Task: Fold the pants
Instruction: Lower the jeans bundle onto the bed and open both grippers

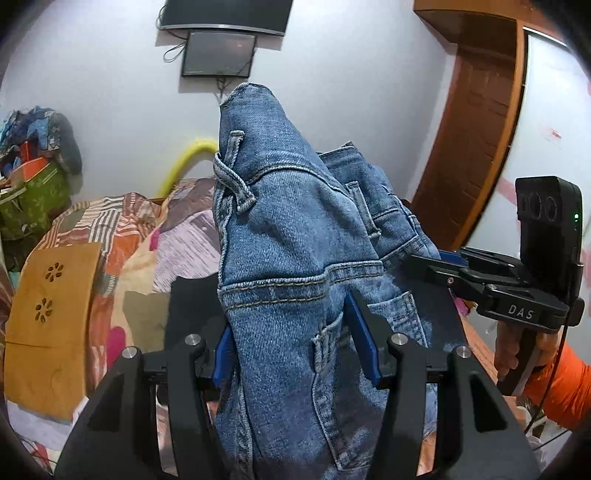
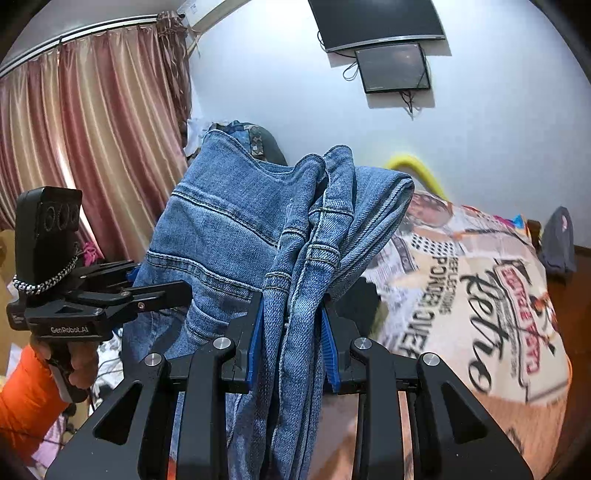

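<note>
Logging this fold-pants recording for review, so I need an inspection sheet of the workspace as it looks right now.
Surface: bed with printed blanket, rumpled.
Job's things: blue jeans, bunched, held up off the bed.
Clutter: clothes pile; tan cloth.
Grippers: left hand-held gripper shut on jeans; right hand-held gripper shut on jeans.
Cables: loose wires under wall screens.
Surroundings: pink curtains; wooden door.

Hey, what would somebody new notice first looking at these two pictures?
The blue denim jeans fill the middle of both views, lifted off the bed and bunched between the jaws of the left gripper and the right gripper. Behind them lies a bedspread printed with large lettering, and dark screens hang on the white wall.
</note>
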